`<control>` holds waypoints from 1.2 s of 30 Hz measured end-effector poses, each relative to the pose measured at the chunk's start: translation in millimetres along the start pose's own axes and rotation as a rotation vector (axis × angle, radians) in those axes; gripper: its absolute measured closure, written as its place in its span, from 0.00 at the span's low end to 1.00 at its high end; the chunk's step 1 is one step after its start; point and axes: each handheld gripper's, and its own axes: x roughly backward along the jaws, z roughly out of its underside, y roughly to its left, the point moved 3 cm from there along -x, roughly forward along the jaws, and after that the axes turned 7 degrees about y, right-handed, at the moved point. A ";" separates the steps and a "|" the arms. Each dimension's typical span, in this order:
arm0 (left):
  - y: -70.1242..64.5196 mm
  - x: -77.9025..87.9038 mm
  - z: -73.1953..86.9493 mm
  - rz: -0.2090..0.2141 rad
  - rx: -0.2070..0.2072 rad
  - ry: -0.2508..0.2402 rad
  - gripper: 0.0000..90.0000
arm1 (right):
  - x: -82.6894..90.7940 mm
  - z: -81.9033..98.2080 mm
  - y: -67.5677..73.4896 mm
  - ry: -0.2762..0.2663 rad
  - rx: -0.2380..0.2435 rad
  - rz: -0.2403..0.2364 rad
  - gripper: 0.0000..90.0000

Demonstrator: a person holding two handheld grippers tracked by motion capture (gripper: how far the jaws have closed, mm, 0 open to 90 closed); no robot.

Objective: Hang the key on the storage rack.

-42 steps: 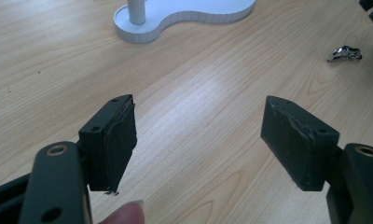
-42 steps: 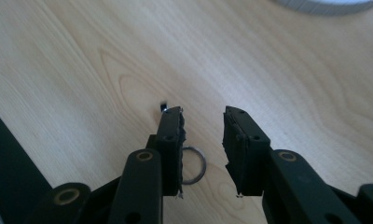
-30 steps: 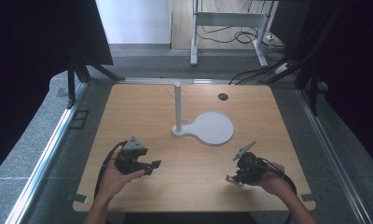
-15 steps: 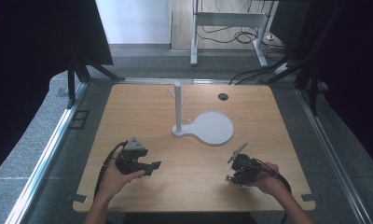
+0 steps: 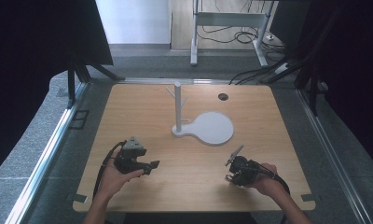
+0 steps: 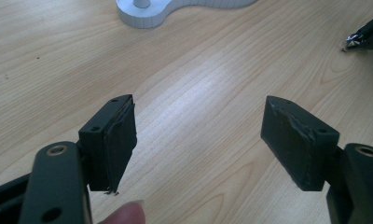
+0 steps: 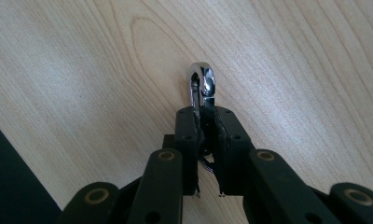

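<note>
Carabiner [image 7: 202, 86], chrome, pinched edge-on in right gripper [image 7: 205, 112]; rounded end pokes past pads, so loop stays free for hooking. Jaws have just been closing, now clamped on it, low over near-right of wooden table [image 5: 128, 107]. Left gripper [image 6: 198, 135] wide open, empty, idle near-left. White peg stand [image 5: 177, 105] on round base mid-table: likely hanging target, well apart from carabiner.
</note>
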 end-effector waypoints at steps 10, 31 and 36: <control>-0.1 -2.1 0.4 -0.004 0.000 0.005 0.30 | 0.5 0.4 3.3 -0.004 0.011 0.014 0.91; 0.8 -6.4 1.2 -0.009 -0.008 0.011 0.30 | 1.4 3.3 5.8 -0.006 0.000 0.040 0.93; 0.7 -6.8 1.3 -0.009 -0.010 0.013 0.30 | 4.7 3.4 5.4 -0.017 -0.012 0.050 0.93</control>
